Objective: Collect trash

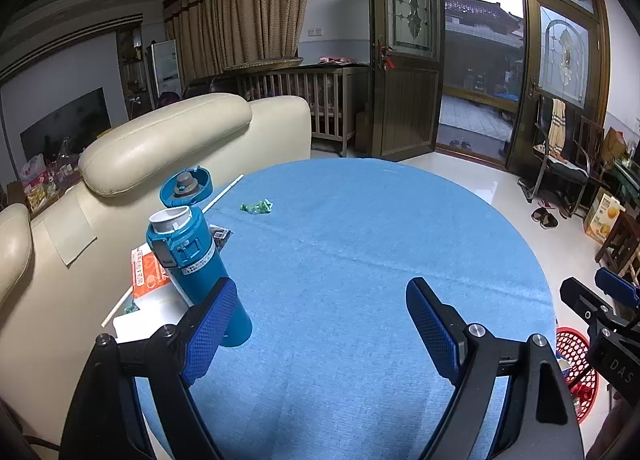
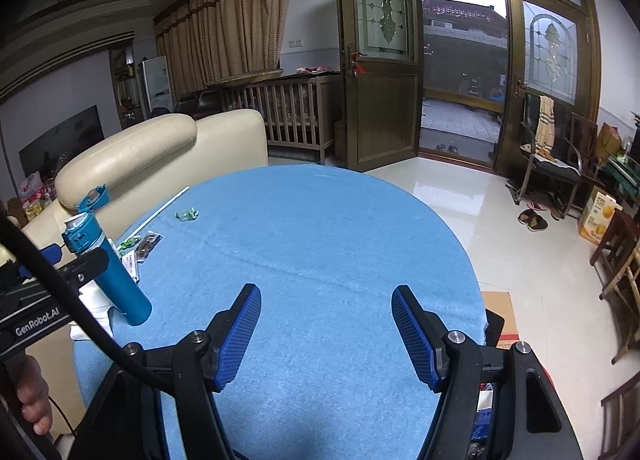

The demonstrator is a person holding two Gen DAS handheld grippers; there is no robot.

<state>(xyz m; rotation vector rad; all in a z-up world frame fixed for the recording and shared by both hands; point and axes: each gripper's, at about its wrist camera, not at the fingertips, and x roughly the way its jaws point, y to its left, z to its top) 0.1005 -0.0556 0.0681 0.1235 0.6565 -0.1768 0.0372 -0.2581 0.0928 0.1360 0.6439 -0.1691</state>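
A crumpled green wrapper (image 1: 257,206) lies on the blue tablecloth (image 1: 360,244) toward the far left; it also shows in the right wrist view (image 2: 187,214). A dark wrapper (image 2: 147,244) and small green scraps (image 2: 130,242) lie near the left edge, by an orange and white packet (image 1: 145,275). A long white straw (image 1: 222,193) lies along the left edge. My left gripper (image 1: 322,316) is open and empty above the near table. My right gripper (image 2: 326,320) is open and empty, also over the near table. A red mesh basket (image 1: 578,372) stands on the floor at the right.
A teal flask (image 1: 198,272) with its lid flipped open stands at the table's left, close to my left finger. A cream sofa (image 1: 168,147) sits behind the table's left side. A cardboard box (image 2: 498,312) lies on the floor at the right.
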